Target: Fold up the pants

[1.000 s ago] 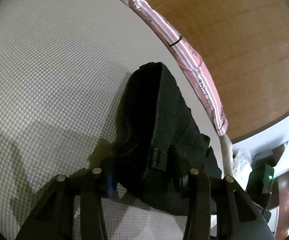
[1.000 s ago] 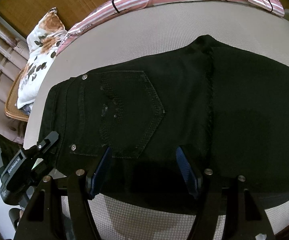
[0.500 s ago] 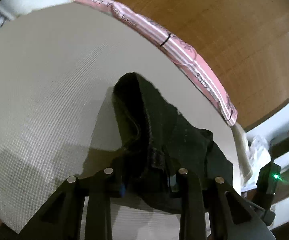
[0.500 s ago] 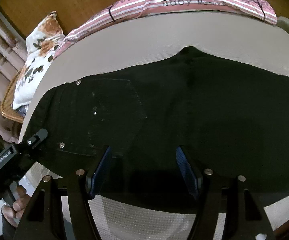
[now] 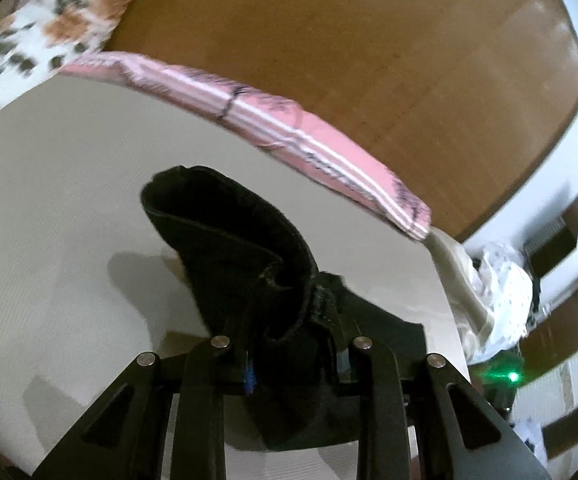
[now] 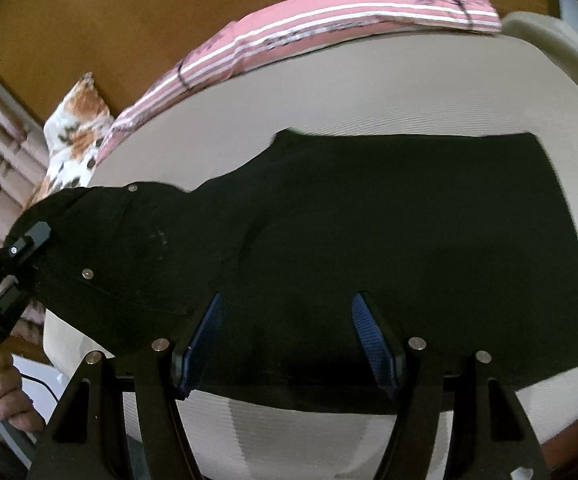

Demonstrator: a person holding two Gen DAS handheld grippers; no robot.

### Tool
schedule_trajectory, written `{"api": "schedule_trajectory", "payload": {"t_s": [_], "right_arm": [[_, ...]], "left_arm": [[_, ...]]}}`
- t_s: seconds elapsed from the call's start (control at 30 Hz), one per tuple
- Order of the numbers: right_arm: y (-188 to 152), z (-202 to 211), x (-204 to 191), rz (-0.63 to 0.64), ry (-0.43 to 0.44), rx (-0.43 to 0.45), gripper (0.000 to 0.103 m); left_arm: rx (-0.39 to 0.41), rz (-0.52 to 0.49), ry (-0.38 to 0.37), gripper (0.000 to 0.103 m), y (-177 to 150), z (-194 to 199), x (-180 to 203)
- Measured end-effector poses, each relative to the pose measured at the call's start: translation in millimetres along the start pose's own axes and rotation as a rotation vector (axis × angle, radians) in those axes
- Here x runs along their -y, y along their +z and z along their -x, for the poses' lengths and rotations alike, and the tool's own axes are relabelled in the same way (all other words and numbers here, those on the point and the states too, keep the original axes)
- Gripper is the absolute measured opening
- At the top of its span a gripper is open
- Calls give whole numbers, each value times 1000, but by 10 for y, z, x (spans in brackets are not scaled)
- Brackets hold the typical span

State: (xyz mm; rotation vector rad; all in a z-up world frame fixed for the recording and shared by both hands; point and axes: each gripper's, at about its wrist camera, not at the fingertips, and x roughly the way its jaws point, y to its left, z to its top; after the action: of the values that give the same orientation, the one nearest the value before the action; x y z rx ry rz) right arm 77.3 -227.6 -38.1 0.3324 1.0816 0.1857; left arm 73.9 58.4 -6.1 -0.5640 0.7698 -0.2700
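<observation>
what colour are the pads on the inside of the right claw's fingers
Blue pads, on the black right claw. The right wrist view shows them best, against the black pants.

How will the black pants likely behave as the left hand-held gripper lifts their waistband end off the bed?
Probably floppy: the black pants curl and bunch where the left hand-held gripper pinches the waistband, while the rest lies flat on the bed. Likely fairly heavy for cloth: the rivets and stitched pocket suggest denim, so the raised end should sag. Unlikely to slip, given the thick bunched fold in the grip.
</observation>
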Motion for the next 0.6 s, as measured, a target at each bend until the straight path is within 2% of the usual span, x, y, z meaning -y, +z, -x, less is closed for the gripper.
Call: {"api": "schedule_trajectory", "payload": {"t_s": [0.37,0.6], "right_arm": [[18,474,780,-138,-46,84,64],[64,694,1154,-194,-67,125,64]], "left_arm": [[-62,-150,-86,25,27,-467,935],[-148,-236,-134,25,-200,-880,1420]]}}
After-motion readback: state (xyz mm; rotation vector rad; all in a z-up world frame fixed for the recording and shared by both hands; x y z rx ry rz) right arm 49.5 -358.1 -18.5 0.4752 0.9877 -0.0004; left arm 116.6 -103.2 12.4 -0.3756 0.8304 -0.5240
